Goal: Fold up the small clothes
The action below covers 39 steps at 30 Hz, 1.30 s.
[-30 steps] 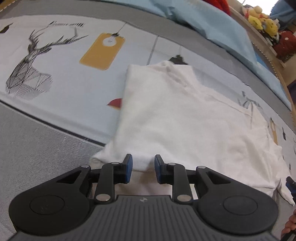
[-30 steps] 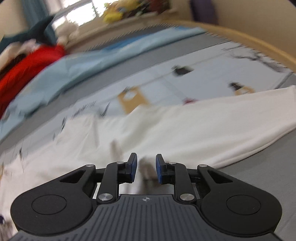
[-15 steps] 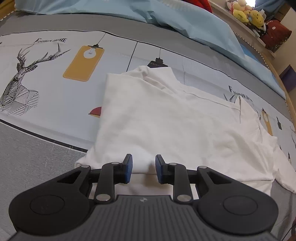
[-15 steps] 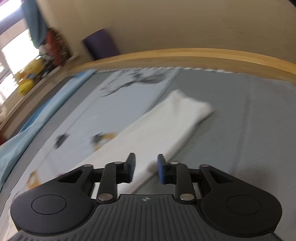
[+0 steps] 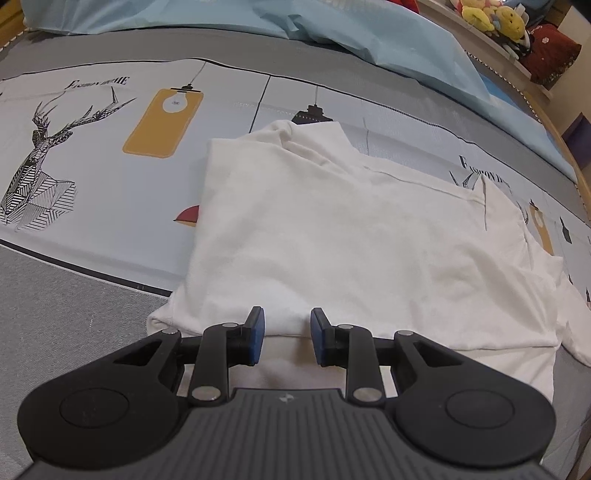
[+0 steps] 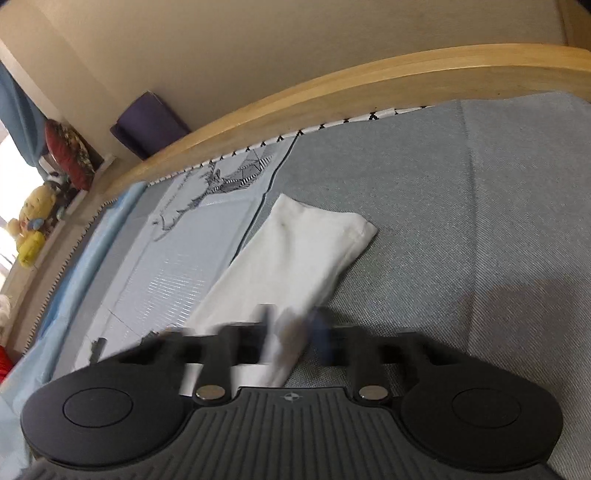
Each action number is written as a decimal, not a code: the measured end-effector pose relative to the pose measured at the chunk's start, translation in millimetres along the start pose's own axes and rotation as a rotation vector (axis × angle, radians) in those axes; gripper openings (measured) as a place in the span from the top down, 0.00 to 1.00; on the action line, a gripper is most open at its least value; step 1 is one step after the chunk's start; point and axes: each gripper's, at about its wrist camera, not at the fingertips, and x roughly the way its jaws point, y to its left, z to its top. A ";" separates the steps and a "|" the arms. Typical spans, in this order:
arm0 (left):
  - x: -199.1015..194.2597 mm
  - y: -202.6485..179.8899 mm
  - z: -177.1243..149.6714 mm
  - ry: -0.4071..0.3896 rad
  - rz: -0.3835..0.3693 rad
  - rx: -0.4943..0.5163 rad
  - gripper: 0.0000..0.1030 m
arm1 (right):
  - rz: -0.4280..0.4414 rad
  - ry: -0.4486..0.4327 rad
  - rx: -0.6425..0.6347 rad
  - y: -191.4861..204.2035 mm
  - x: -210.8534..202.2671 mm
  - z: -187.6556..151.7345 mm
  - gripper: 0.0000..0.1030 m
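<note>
A white shirt lies partly folded on the printed bed cover, its left side folded over with a straight edge. My left gripper is open and empty, hovering at the shirt's near hem. In the right wrist view a long white sleeve stretches away over the grey cover. My right gripper is blurred by motion; its fingers stand apart over the near part of the sleeve, with nothing held.
A light blue quilt lies along the far side of the bed. Plush toys sit on a shelf at the back right. A wooden bed rail runs beyond the sleeve, with a purple box behind it.
My left gripper has drawn back slightly, showing more of the shirt. My right gripper has swung right, from the shirt's body to the sleeve, and is still moving.
</note>
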 end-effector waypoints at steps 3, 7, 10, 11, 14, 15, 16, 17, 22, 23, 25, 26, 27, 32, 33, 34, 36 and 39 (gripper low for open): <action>-4.1 6.5 2.2 -0.008 -0.006 -0.017 0.71 | -0.056 -0.078 -0.057 13.7 -17.1 -1.6 1.00; -11.5 18.3 5.3 -0.017 -0.021 -0.052 0.71 | -0.008 -0.202 -0.225 70.0 -49.4 -9.6 1.00; -18.7 28.3 7.4 -0.026 -0.034 -0.080 0.71 | 0.119 -0.258 -0.384 131.2 -87.2 -35.9 1.00; -21.7 31.7 7.9 -0.029 -0.039 -0.088 0.71 | 0.168 -0.264 -0.429 150.7 -100.5 -48.2 1.00; -30.2 44.1 8.6 -0.038 -0.049 -0.115 0.71 | 0.352 -0.267 -0.579 213.9 -149.3 -99.8 1.00; -33.1 49.2 8.4 -0.041 -0.054 -0.125 0.71 | 0.426 -0.267 -0.630 235.6 -168.4 -122.2 1.00; -35.5 53.5 8.2 -0.041 -0.057 -0.135 0.71 | 0.492 -0.254 -0.662 251.9 -184.3 -141.0 1.00; -37.7 58.3 8.2 -0.041 -0.062 -0.145 0.71 | 0.579 -0.213 -0.696 269.6 -199.8 -163.5 1.00; -47.0 78.1 10.7 -0.046 -0.092 -0.185 0.71 | 0.861 0.008 -0.879 324.5 -249.8 -264.0 0.98; -47.7 80.5 11.1 -0.044 -0.099 -0.190 0.71 | 0.939 0.141 -0.935 335.0 -257.9 -291.7 0.96; -47.7 82.8 11.3 -0.036 -0.112 -0.192 0.71 | 1.006 0.449 -1.082 345.7 -271.4 -348.9 0.96; -47.3 83.0 11.2 -0.033 -0.116 -0.193 0.71 | 0.988 0.482 -1.122 343.9 -275.6 -358.2 0.96; -47.0 83.2 11.1 -0.031 -0.121 -0.194 0.71 | 0.958 0.517 -1.151 342.0 -276.3 -361.6 0.96; -42.7 79.0 12.6 -0.041 -0.173 -0.235 0.71 | 0.700 0.451 -1.050 335.2 -255.7 -315.1 0.84; -41.2 75.5 13.0 -0.046 -0.185 -0.241 0.71 | 0.647 0.435 -0.985 329.0 -246.7 -299.7 0.78; -39.2 70.5 13.2 -0.052 -0.199 -0.245 0.71 | 0.598 0.417 -0.907 319.6 -237.9 -284.6 0.77; -34.0 58.0 13.5 -0.062 -0.228 -0.239 0.71 | 0.563 0.397 -0.843 309.2 -231.6 -274.1 0.77; -23.4 34.8 16.7 -0.088 -0.268 -0.216 0.71 | 0.385 0.299 -0.692 264.3 -206.0 -241.0 0.74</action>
